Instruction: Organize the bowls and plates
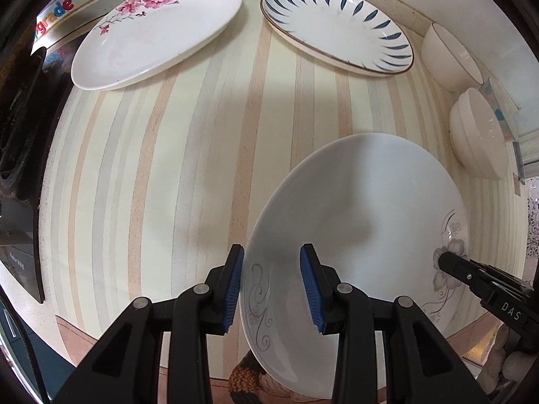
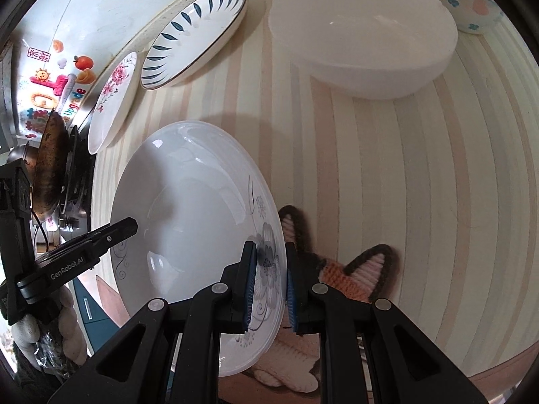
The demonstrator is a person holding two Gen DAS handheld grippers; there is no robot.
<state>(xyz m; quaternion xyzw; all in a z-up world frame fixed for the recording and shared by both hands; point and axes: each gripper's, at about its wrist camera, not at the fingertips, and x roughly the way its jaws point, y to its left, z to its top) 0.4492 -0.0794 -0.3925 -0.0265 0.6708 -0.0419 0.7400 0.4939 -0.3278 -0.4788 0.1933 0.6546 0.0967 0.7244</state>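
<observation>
I hold one white plate (image 1: 353, 222) between both grippers, above the near edge of the striped counter (image 1: 168, 168).

Left side: my left gripper (image 1: 272, 289) straddles the plate's left rim, where a grey scroll pattern is printed. One blue pad (image 1: 234, 289) lies outside the rim and the other blue pad (image 1: 311, 289) over the inner face, jaws at a narrow setting. From the left wrist view I cannot confirm that both pads press on the rim.

Left far corner of the counter: a plate with pink flowers (image 1: 155, 30) lies flat near the back edge. Just to its right, apart from it, lies an oval plate with dark blue leaf strokes (image 1: 337, 27).

Centre: the held plate is tilted, and its lower rim overhangs the counter's near edge. A knitted item with pointed ears (image 2: 357, 269) shows beneath it in the right wrist view.

Right side: my right gripper (image 2: 269, 286) is closed narrowly on the plate's right rim, over a grey flower print, one pad on each face.

Right edge of the counter: a white bowl (image 1: 448, 57) stands near the back, and stacked white bowls (image 1: 478, 134) stand just in front of it. A bowl with coloured dots (image 2: 468, 3) stands beside them at the far right corner.
</observation>
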